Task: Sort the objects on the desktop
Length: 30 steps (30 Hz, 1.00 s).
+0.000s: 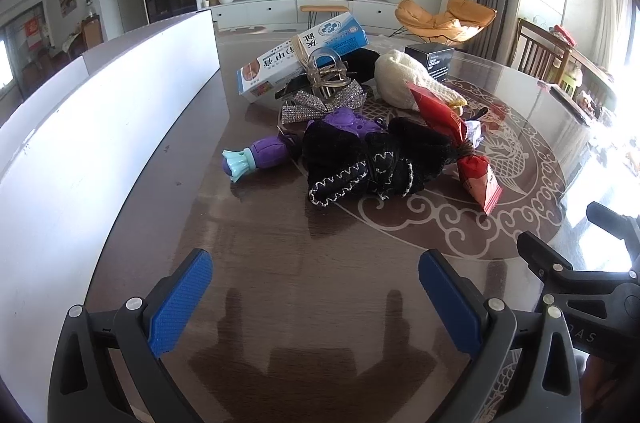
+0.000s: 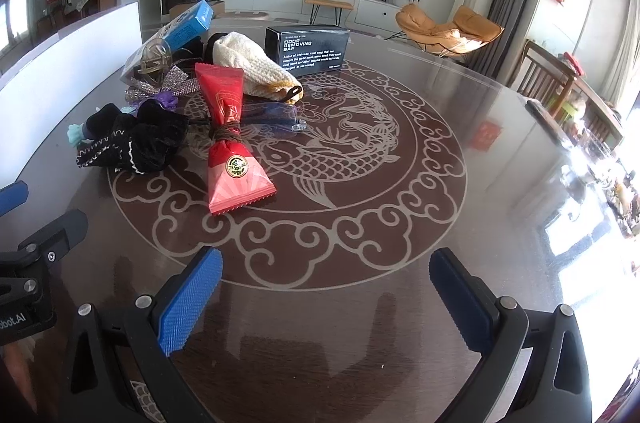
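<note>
A heap of small objects lies on the glass-topped round table (image 2: 360,303). In it are a black velvet scrunchie (image 1: 372,159) (image 2: 132,143), a red packet tied at the waist (image 1: 460,139) (image 2: 230,139), a purple toy (image 1: 264,153), a rhinestone bow (image 1: 320,103) (image 2: 160,85), a clear claw clip (image 1: 326,73), a blue-white medicine box (image 1: 304,57) (image 2: 188,23), a cream knitted cloth (image 1: 408,81) (image 2: 256,69) and a black box (image 1: 434,61) (image 2: 308,51). My left gripper (image 1: 316,299) is open, short of the scrunchie. My right gripper (image 2: 326,301) is open, near the packet's lower end.
A tall white board (image 1: 100,127) (image 2: 72,47) stands along the table's left side. A clear plastic piece (image 2: 276,117) lies right of the packet. The right gripper's body (image 1: 580,275) shows at the left view's right edge. Wooden chairs (image 2: 548,75) stand at the far right.
</note>
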{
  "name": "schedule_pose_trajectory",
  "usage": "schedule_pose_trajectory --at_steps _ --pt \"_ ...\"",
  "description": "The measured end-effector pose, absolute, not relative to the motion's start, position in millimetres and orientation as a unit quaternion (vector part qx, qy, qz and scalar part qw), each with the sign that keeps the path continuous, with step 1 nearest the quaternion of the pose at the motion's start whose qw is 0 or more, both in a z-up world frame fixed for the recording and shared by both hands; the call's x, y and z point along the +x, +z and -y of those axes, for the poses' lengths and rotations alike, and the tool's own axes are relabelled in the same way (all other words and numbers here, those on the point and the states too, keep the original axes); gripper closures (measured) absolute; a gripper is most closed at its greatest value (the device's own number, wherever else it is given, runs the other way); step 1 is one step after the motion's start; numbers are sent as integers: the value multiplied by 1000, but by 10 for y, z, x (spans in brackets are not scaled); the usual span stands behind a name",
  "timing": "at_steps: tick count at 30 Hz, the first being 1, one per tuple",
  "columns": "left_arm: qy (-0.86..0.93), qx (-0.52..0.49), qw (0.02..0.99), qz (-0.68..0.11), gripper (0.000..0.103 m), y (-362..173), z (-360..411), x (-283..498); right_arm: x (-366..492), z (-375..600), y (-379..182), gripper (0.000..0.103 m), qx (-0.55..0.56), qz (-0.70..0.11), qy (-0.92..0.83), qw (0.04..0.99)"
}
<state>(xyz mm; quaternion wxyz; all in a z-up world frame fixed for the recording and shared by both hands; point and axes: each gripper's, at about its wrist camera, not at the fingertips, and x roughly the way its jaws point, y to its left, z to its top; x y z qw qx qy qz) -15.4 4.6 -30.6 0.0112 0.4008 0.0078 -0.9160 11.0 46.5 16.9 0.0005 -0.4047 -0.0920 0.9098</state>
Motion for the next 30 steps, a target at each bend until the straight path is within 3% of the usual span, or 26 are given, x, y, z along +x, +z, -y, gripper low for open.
schedule_pose_trajectory --at_steps 30 --pt "-916 401 13 -3 0 -310 -74 -146 71 -443 139 0 -414 90 906 -11"
